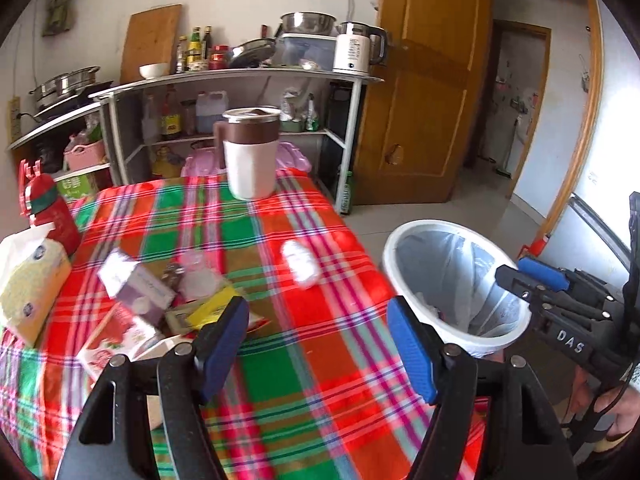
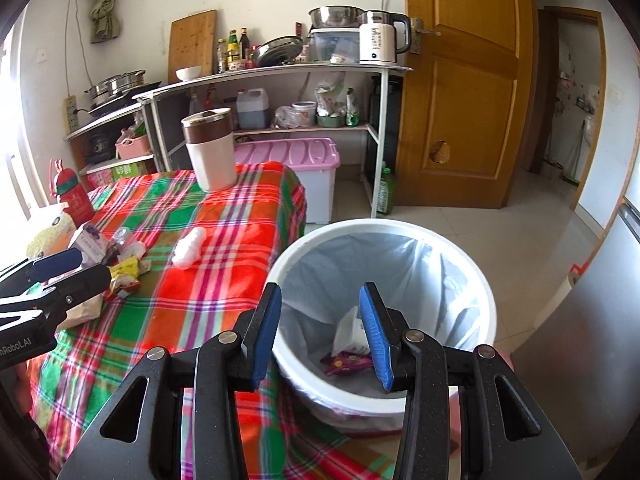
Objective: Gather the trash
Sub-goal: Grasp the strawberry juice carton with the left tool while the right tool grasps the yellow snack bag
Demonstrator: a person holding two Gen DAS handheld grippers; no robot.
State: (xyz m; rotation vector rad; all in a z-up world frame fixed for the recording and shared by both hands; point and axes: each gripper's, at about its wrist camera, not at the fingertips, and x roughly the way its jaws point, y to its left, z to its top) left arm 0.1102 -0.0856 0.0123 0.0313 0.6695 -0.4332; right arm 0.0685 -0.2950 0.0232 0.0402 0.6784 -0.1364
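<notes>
Blue-padded black fingers of the right gripper (image 2: 320, 332) stand wide apart and hold nothing, poised directly over the open mouth of the round white plastic bin with a clear liner (image 2: 472, 276). At the bin's bottom lie a crumpled white tissue packet (image 2: 348, 334) and a purple snack wrapper (image 2: 346, 362), so some trash is already in.

Largest in the scene, the table under a red, green and pink plaid cloth (image 1: 304, 360) fills the left and centre; the bin stands on the floor just beside its right edge. The left gripper (image 1: 320, 344) hovers over the near part of the cloth, its jaws also wide and empty.

What remains to collect sits on the table: a heap of small boxes and wrappers (image 1: 160, 300) to the left, purple, red-and-white and yellow among them, and a crumpled white paper wad (image 1: 299, 261) lying alone near the middle. A tall brown-and-cream lidded jug (image 1: 250, 152) at the far edge and a yellow tissue box (image 1: 30, 288) at far left look like things to keep.

I judge this to be the pause between drops, a pick due next. That likely calls for a gripper to swing left over the cloth, descend on the wad or heap, and close.

Open cloth surrounds the wad, giving clear approach; the heap is crowded, so a stray neighbour may get pinched. The table's right edge and bin rim sit close together, leaving a short carry.
</notes>
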